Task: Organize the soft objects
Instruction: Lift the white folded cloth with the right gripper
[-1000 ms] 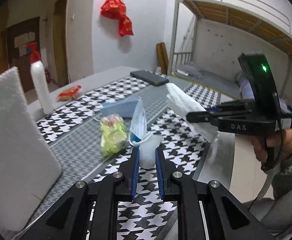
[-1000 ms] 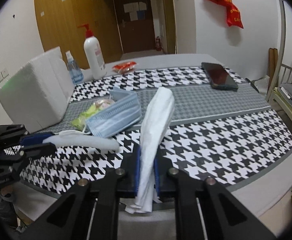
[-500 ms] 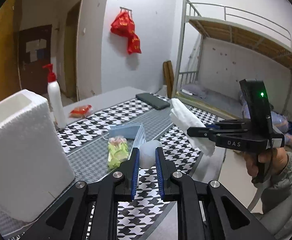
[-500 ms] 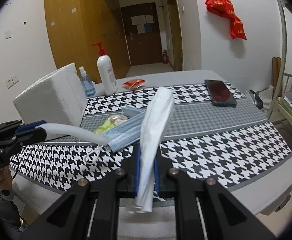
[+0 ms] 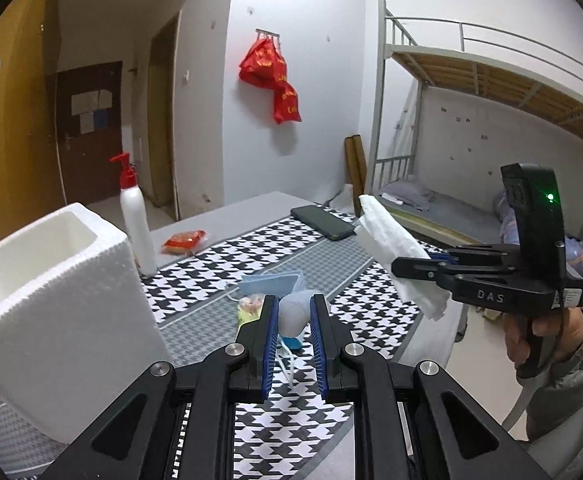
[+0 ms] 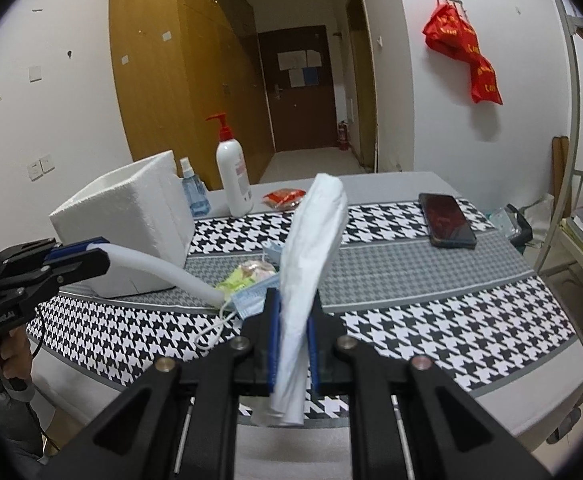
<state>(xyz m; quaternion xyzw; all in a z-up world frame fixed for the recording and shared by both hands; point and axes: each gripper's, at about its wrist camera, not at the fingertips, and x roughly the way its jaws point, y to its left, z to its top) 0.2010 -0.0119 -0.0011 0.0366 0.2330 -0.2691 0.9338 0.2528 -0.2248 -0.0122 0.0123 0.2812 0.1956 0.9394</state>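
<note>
A: Where do things stand?

B: Both are loaded and off the counter [image 6: 431, 280]. The left gripper [image 5: 294, 322] has its fingers closed on a white foam strip [image 6: 159, 268]. The strip droops forward, and a blue mask [image 6: 251, 300] hangs at its far end with ear loops trailing.

A: And the right?

B: The right gripper [image 6: 293, 320] pinches a rolled white cloth [image 6: 311, 248] near its lower end, so most of the roll stands free above the fingers.

A: The risks?

B: The mask, first. I can't tell whether it is actually gripped or only caught on the strip; a quick swing toward the foam box [image 5: 51, 280] could shed it. The cloth is top-heavy and might flop or unroll. And the two grippers are near each other, so the loops could snag.
</note>
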